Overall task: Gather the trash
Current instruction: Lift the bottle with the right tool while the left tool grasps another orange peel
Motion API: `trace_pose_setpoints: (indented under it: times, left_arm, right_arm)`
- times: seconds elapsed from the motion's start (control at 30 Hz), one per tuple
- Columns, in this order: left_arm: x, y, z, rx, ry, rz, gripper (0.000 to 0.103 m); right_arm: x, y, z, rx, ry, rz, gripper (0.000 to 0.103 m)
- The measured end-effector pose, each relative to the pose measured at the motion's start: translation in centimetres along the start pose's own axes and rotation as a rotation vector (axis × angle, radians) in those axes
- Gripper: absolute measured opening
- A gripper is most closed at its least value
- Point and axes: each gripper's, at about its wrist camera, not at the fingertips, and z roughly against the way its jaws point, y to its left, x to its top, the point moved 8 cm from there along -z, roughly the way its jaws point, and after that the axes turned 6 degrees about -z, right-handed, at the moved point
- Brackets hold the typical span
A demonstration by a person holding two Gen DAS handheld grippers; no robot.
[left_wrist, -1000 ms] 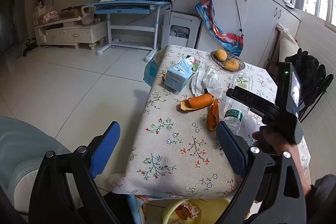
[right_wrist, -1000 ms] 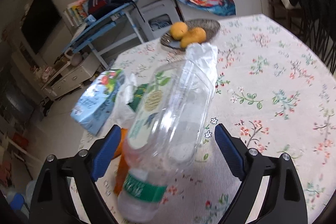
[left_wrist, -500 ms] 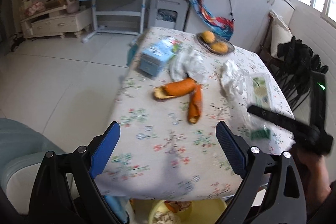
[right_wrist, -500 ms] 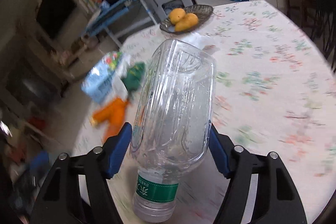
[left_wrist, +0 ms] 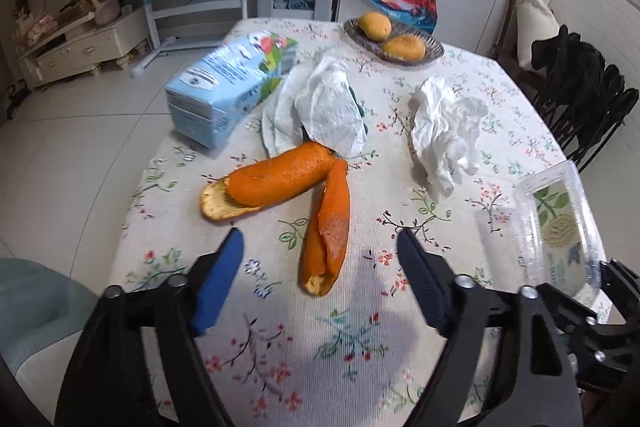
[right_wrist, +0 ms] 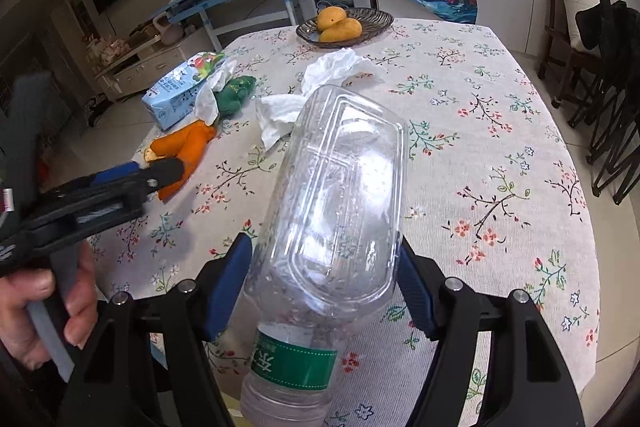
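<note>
now the right gripper (right_wrist: 324, 283) clamps the plastic bottle (right_wrist: 336, 195) above the table (right_wrist: 500, 107).

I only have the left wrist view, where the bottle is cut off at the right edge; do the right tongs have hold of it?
Observer: Yes. The right tongs have just been closing, and both pads now press on the bottle.
Operator: Thank you. Which end faces them?
Observer: The neck end, with its green label.
Operator: And what is the green behind the tissue?
Observer: A green bundle, between that tissue and the carton.
</note>
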Motion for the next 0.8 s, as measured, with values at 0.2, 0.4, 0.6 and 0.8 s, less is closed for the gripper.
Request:
trace_pose_setpoints:
  times: [0.2, 0.4, 0.6, 0.8]
  left_arm:
    - [0.4, -0.5, -1.9, 0.016, 0.015, -0.012, 0.052]
    - [0.7, -0.2, -1.9, -0.003, 0.023, 0.0, 0.018]
    - [-0.1, 0.7, 0.3, -0.032, -0.004, 0.042, 0.017]
    - [-1.2, 1.0, 4.6, -0.045, -0.081, 0.045, 0.017]
  right_arm:
    - [-0.1, -0.2, -0.9, 0.006, 0.007, -0.021, 0.068]
    - [-0.5, 0.2, -1.3, 0.001, -0.006, -0.017, 0.065]
    - [-0.6, 0.2, -0.9, 0.025, -0.024, -0.041, 0.058]
    - [-0.6, -0.2, 0.8, 0.124, -0.068, -0.149, 0.058]
